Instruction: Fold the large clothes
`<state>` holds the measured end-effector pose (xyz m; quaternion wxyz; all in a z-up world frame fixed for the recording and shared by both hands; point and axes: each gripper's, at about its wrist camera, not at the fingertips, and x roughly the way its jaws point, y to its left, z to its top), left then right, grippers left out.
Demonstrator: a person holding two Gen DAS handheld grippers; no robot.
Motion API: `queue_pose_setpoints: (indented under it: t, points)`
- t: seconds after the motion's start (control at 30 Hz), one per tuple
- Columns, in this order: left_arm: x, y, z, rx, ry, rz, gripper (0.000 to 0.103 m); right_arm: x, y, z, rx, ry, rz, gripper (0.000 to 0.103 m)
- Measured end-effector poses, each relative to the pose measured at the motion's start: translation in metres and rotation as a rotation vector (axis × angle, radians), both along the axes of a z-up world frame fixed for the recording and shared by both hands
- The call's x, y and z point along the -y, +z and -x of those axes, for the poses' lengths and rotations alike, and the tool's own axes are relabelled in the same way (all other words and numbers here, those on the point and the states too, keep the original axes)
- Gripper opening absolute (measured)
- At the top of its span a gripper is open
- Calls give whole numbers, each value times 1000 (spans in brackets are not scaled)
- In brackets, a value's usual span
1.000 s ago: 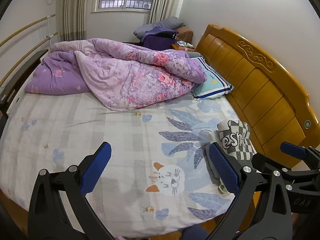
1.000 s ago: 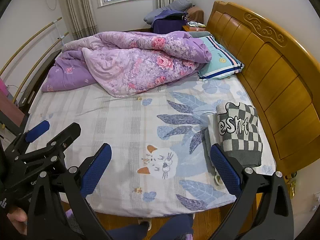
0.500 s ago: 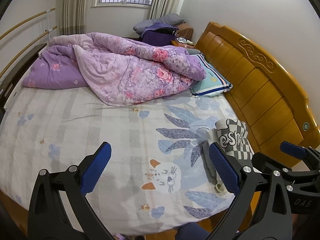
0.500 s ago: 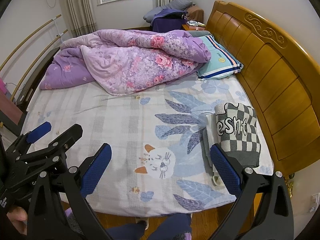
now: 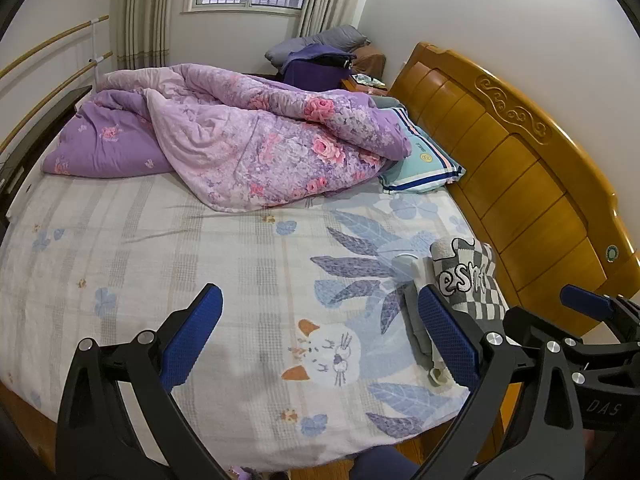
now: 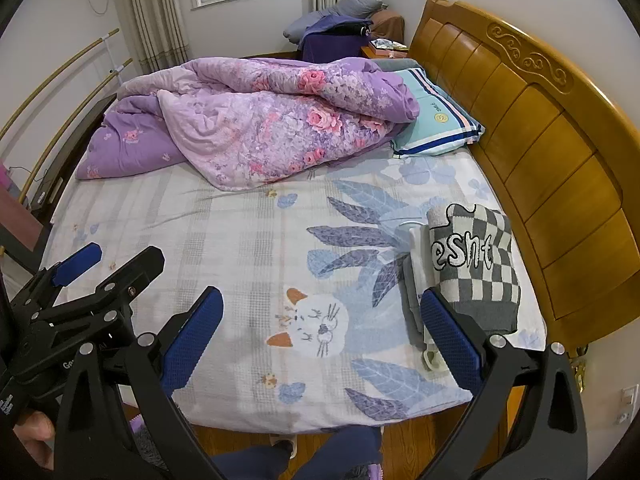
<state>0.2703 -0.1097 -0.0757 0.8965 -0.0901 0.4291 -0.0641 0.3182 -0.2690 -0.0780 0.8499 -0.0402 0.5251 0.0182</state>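
Note:
A folded grey and white checkered sweater (image 6: 478,262) with lettering lies on a small stack of folded clothes at the bed's right side, near the headboard; it also shows in the left wrist view (image 5: 470,280). My left gripper (image 5: 318,338) is open and empty above the bed's near edge. My right gripper (image 6: 320,338) is open and empty, also above the near edge, left of the stack. Each gripper shows at the edge of the other's view.
A rumpled purple floral quilt (image 6: 276,120) covers the far half of the bed. A teal striped pillow (image 6: 438,124) lies by the wooden headboard (image 6: 560,140). The patterned sheet (image 6: 224,248) is bare in the middle. My legs stand at the bed's near edge.
Both grippers have drawn back slightly from the bed and stay open. The folded stack has not moved.

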Motion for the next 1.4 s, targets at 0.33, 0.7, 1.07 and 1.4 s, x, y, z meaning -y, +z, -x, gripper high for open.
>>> queue_pose_setpoints:
  t: [0.33,0.7,1.07,1.4]
  points:
    - [4,-2,-3,8,-5,4,98,1,0,-1,-1,1,1,95]
    - [4,-1,-3,7,0,6,98,1,0,-2,-2,3,1,95]
    - [5,-1,-5,4,0,5,98,1,0,-4,-5,4,1,95]
    - [4,-2,-7,2,-1,3,98,2,1,-6,-8,6,1,95]
